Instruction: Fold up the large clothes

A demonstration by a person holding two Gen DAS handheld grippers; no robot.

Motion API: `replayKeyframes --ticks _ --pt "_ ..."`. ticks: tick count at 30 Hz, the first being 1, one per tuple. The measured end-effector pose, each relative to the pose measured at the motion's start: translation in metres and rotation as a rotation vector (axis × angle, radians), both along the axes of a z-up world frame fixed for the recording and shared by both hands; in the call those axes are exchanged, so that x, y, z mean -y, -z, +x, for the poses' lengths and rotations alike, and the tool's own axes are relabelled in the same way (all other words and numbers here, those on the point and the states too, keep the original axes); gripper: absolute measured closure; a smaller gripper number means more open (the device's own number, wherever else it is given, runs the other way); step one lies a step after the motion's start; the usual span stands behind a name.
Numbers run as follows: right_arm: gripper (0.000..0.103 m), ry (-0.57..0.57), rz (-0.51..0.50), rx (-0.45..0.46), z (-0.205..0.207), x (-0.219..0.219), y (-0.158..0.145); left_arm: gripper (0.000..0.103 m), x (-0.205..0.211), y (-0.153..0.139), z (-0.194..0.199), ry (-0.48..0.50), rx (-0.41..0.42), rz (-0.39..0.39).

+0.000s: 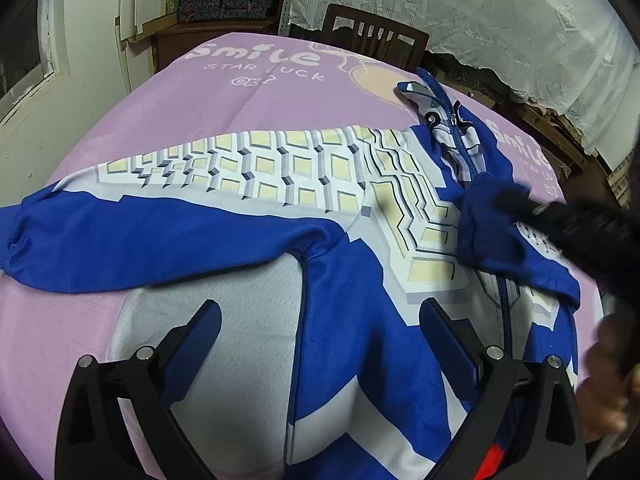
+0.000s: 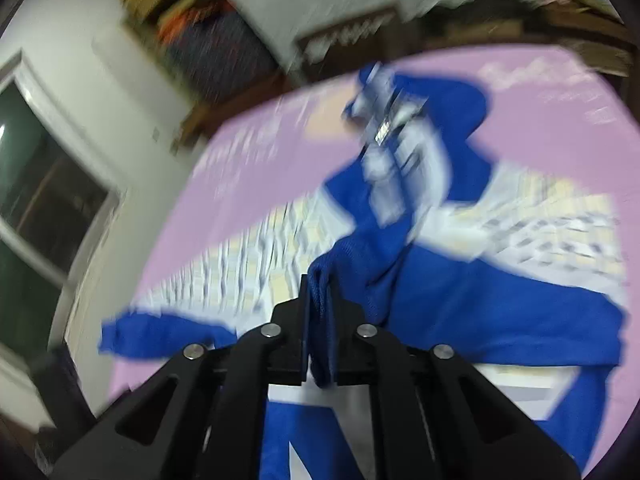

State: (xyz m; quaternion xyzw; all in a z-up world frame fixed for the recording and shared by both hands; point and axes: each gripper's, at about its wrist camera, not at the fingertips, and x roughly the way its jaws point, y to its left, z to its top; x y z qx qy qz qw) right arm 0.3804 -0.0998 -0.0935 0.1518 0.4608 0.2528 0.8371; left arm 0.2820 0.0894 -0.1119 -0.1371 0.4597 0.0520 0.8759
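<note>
A blue and white zip jacket (image 1: pixel 344 240) with a pale yellow block pattern lies spread on a pink cloth (image 1: pixel 280 100). One sleeve (image 1: pixel 160 240) stretches out to the left, and the collar and zipper (image 1: pixel 452 120) point to the far side. My left gripper (image 1: pixel 320 308) hangs open over the jacket's lower body with nothing between its fingers. My right gripper (image 2: pixel 320 292) is shut on the other sleeve's blue cuff (image 2: pixel 352 264), which is lifted over the jacket (image 2: pixel 460 288). In the left wrist view, that right gripper (image 1: pixel 520 204) is a dark blur holding the cuff (image 1: pixel 484 216) above the chest.
The pink cloth (image 2: pixel 248 184) bears white "Smile" lettering. A wooden chair (image 1: pixel 372 36) stands at the table's far edge below a white lace curtain (image 1: pixel 480 12). A window (image 2: pixel 36 184) is in the wall at left. A hand (image 1: pixel 608 392) shows at the right edge.
</note>
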Motion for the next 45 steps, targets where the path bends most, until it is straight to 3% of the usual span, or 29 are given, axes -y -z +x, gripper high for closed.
replayKeyframes --ticks 1,2,10,16,21,25,29,31,34,38,41,42,43,45 --pt "0.067 -0.006 -0.006 -0.016 0.0 -0.002 0.007 0.003 0.0 0.001 0.001 -0.001 -0.002 0.005" --pt "0.064 0.002 -0.01 -0.025 -0.001 0.001 0.011 0.003 -0.001 0.002 0.001 -0.001 -0.003 0.006" --pt "0.062 0.131 0.079 0.092 -0.039 0.1 -0.011 0.004 0.01 -0.002 -0.001 0.064 0.038 -0.018" --pt "0.062 0.198 0.173 0.081 -0.059 0.17 -0.003 0.004 0.037 -0.007 0.007 0.137 0.048 -0.055" --pt "0.062 0.257 0.253 0.086 -0.061 0.205 0.013 0.004 0.075 -0.023 0.027 0.194 0.071 -0.014" --pt "0.068 0.253 0.287 0.042 -0.057 0.215 0.03 0.005 0.105 -0.018 0.063 0.245 0.041 0.065" --pt "0.074 0.245 0.332 0.012 -0.056 0.224 0.038 0.034 0.1 -0.005 0.085 0.182 0.017 0.096" --pt "0.076 0.224 0.373 0.006 -0.054 0.224 0.037 0.039 0.095 -0.002 0.086 0.16 0.02 0.136" --pt "0.076 0.173 0.404 0.0 -0.054 0.215 0.035 0.039 0.09 0.003 0.084 0.134 0.005 0.206" --pt "0.076 0.111 0.365 -0.037 -0.049 0.189 0.043 0.038 0.077 0.014 0.08 0.115 -0.033 0.152" --pt "0.076 0.129 0.263 -0.083 -0.038 0.177 0.055 0.038 0.077 0.015 0.076 0.109 -0.03 0.151" --pt "0.08 0.185 0.21 -0.103 -0.034 0.18 0.062 0.038 0.076 0.014 0.075 0.109 -0.036 0.145" --pt "0.101 0.244 0.172 -0.114 -0.032 0.188 0.067 0.038 0.077 0.014 0.074 0.113 -0.039 0.135" --pt "0.103 0.34 0.175 -0.139 -0.03 0.21 0.075 0.034 0.079 0.014 0.071 0.127 -0.046 0.112"
